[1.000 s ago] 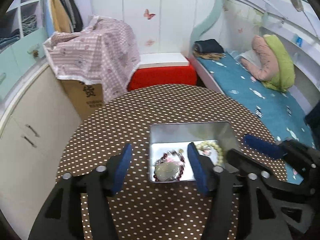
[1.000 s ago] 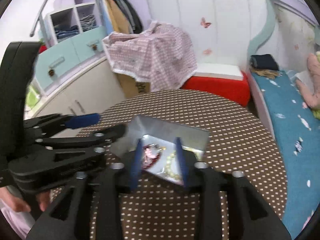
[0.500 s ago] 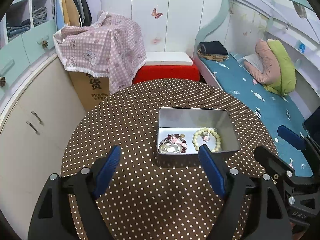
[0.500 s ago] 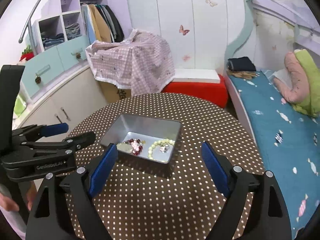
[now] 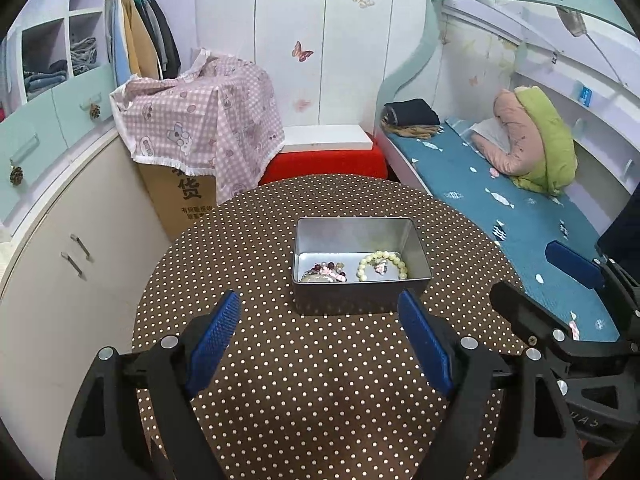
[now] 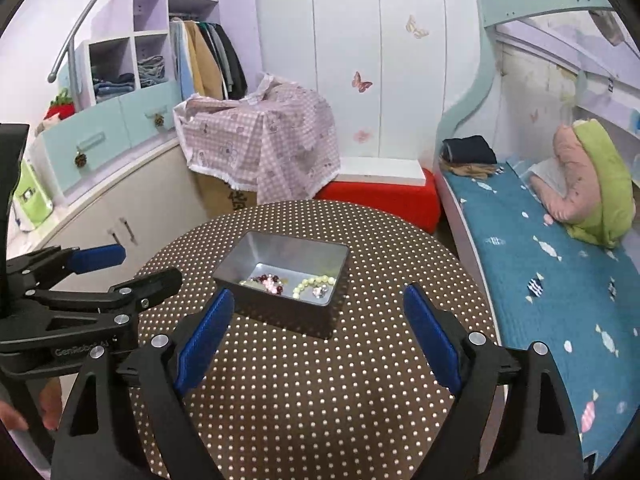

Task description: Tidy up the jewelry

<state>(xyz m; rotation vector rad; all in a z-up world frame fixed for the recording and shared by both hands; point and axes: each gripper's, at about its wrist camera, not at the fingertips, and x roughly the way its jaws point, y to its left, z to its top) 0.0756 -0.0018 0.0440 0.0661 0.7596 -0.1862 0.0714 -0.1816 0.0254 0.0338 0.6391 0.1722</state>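
Silver metal tin (image 5: pixel 362 276) sits near the middle of the round brown polka-dot desk (image 5: pixel 280 380), and I see it straight ahead of my left hand-held gripper (image 5: pixel 320 346), just beyond the tips of its blue pads (image 5: pixel 212 342). Those jaws stand wide apart with nothing between them but bare cloth. Inside the tin, on its floor, lie a dark red beaded bracelet (image 5: pixel 324 272) toward the left and a pale cream beaded bracelet (image 5: pixel 382 266) toward the right, the two close beside each other.

From my right hand-held gripper (image 6: pixel 316 334) the same tin (image 6: pixel 280 280) appears ahead and a little left of centre, turned at an angle, clear of both pads. This one also gapes wide and holds nothing. The red bracelet (image 6: pixel 270 282) and the cream bracelet (image 6: pixel 314 286) rest on the tin's bottom, well short of my fingertips. My left tool (image 6: pixel 96 280) shows at the left edge of this view, off to the side of the tin and not touching it. A bed (image 6: pixel 540 272) with a blue sheet runs along the right of the desk.
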